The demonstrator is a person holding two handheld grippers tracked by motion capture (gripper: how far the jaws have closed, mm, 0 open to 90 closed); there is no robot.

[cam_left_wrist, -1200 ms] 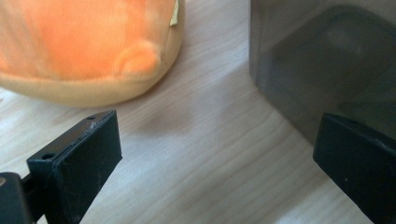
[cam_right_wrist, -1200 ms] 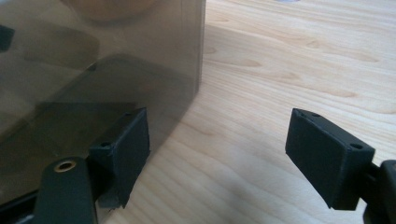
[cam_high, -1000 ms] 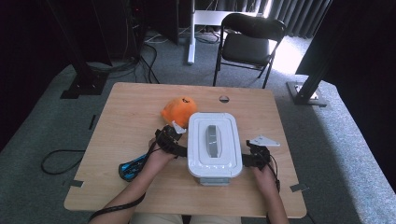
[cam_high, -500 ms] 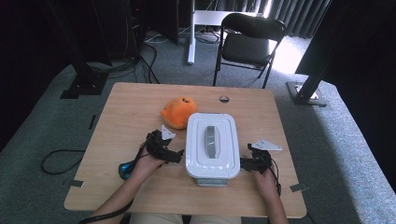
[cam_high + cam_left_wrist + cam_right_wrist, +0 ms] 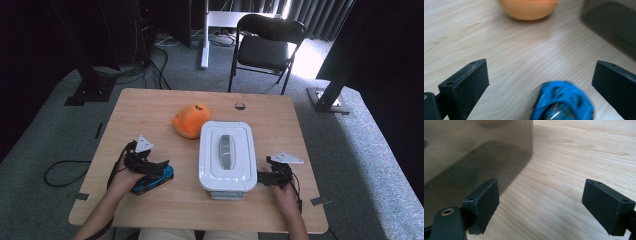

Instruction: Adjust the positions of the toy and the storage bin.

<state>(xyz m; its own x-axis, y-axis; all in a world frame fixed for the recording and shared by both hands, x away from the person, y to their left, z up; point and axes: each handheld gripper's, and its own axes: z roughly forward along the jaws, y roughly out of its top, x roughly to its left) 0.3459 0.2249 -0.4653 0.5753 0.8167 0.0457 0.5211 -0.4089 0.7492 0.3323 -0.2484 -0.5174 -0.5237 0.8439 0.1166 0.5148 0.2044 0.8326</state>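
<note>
Hovering with jaws spread, left hand-held gripper (image 5: 541, 82) over blue toy car (image 5: 562, 101), just beside the lidded box (image 5: 226, 155) on the table (image 5: 150, 110); right hand-held gripper (image 5: 541, 205) released, farther off.

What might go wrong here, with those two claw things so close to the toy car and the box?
The left gripper hangs open right over the blue toy car; the car sits off-centre between the jaws, so one jaw may nudge it and it could roll away instead of being caught. The right gripper stands open beside the lidded box, one jaw close to its wall; a sideways slip could shove the box toward the orange plush.
</note>
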